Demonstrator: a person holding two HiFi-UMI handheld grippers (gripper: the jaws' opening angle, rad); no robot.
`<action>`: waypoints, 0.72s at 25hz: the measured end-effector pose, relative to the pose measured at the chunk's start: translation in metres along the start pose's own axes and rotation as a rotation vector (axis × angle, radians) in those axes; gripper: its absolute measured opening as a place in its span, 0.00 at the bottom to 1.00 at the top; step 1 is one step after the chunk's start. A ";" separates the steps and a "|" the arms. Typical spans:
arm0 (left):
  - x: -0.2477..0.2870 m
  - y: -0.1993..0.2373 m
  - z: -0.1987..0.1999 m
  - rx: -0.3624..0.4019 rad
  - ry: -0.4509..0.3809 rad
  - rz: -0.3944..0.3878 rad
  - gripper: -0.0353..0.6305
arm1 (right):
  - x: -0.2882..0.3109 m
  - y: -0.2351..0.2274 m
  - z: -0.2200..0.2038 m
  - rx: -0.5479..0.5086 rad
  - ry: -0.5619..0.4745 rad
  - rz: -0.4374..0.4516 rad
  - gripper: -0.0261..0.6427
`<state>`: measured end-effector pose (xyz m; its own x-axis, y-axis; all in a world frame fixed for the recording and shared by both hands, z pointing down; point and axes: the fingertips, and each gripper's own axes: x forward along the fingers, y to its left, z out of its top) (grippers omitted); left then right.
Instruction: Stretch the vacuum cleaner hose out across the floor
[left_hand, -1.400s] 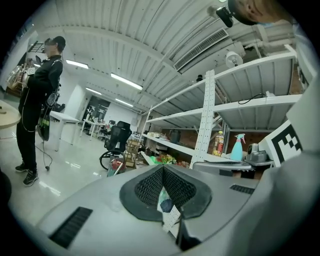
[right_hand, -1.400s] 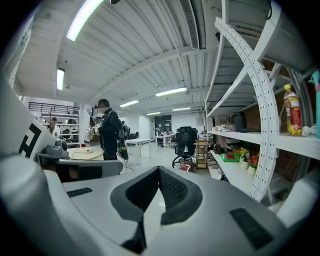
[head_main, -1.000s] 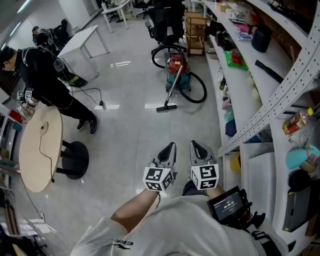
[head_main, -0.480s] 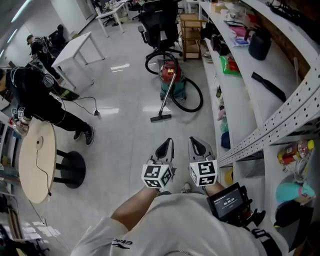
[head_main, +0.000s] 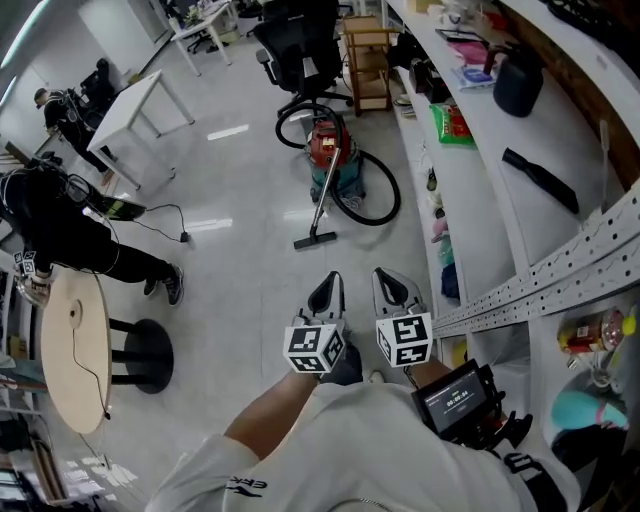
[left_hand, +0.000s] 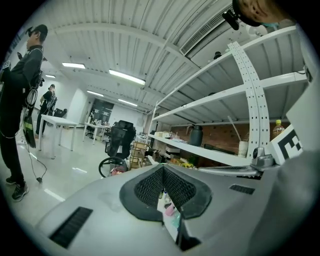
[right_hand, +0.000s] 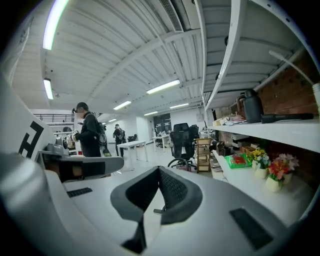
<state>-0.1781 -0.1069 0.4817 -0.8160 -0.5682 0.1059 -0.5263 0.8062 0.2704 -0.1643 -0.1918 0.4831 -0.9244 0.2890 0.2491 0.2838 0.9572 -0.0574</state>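
Head view is showing the left gripper (head_main: 331, 284) and right gripper (head_main: 392, 281) being held side by side, just apart, over the floor (head_main: 240, 290), both pointing ahead. Left gripper view is showing its jaws pressed together with nothing between them, and right gripper view is showing the same, closed and empty. A shelf (head_main: 470, 170) is running along the right, close by. A person (head_main: 60, 225) is standing at the left beside a round table (head_main: 70, 350). Well ahead of the grippers, the vacuum (head_main: 325, 150) is sitting on the floor near the shelf, its wand (head_main: 320, 205) slanting down to the floor, and the black hose (head_main: 396, 203) is lying coiled in loops around it, untouched. A chair (head_main: 300, 45) is standing beyond
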 end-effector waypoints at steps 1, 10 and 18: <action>0.009 0.005 0.000 -0.002 0.003 0.005 0.06 | 0.008 -0.004 0.000 -0.001 0.004 -0.004 0.04; 0.101 0.070 0.029 -0.028 -0.020 -0.042 0.06 | 0.114 -0.030 0.026 -0.033 0.031 -0.056 0.04; 0.163 0.146 0.066 -0.037 -0.024 -0.077 0.06 | 0.211 -0.028 0.062 -0.054 0.040 -0.092 0.04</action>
<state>-0.4042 -0.0709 0.4750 -0.7793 -0.6238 0.0603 -0.5789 0.7534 0.3118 -0.3834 -0.1567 0.4773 -0.9364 0.1983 0.2894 0.2129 0.9769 0.0195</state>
